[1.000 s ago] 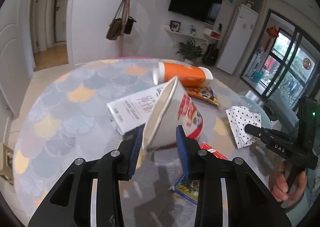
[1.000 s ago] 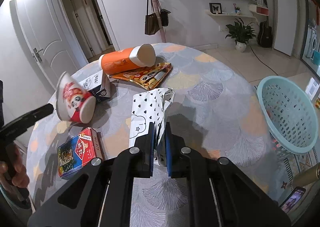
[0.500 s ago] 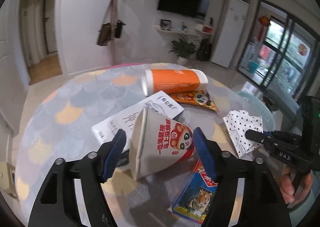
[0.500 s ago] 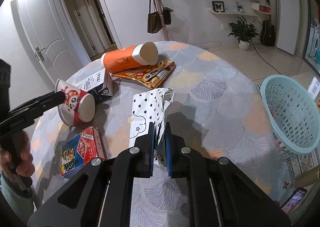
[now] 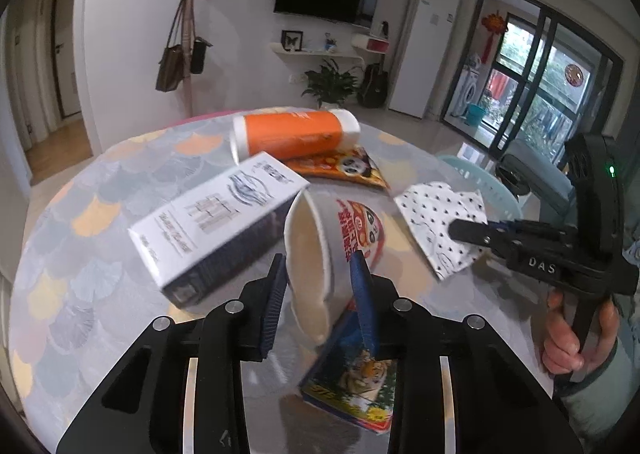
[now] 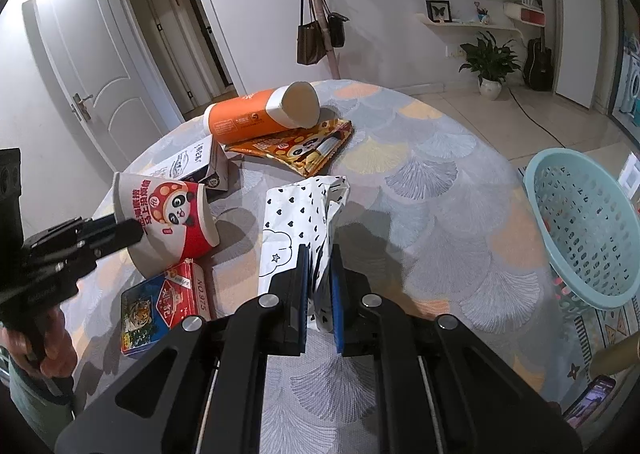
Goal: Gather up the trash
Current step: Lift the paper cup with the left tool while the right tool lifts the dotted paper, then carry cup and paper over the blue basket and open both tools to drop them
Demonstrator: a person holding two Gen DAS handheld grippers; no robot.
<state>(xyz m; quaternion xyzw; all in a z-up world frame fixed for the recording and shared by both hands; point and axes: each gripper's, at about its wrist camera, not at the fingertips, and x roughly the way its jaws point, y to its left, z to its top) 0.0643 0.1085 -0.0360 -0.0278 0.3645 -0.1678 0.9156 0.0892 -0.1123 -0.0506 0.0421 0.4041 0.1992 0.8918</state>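
Observation:
My left gripper [image 5: 320, 298] is shut on a red and white panda paper cup [image 5: 340, 238], gripping its rim; the cup lies on its side just above the table [image 6: 168, 214]. My right gripper [image 6: 319, 294] is shut on a white paper bag with black hearts [image 6: 300, 214], also seen in the left wrist view [image 5: 440, 222]. A light blue mesh basket [image 6: 580, 222] stands beyond the table's right edge.
On the round scale-patterned table [image 6: 420, 174] lie an orange tube [image 6: 256, 114], a panda snack wrapper [image 6: 296, 146], a white carton [image 5: 216, 222] and a red tiger box [image 6: 164, 306]. A phone [image 6: 588, 402] lies at lower right.
My left gripper closed again on the cup's rim after opening wide half a second ago, and the cup came down nearer the table. The right gripper and bag stayed still.

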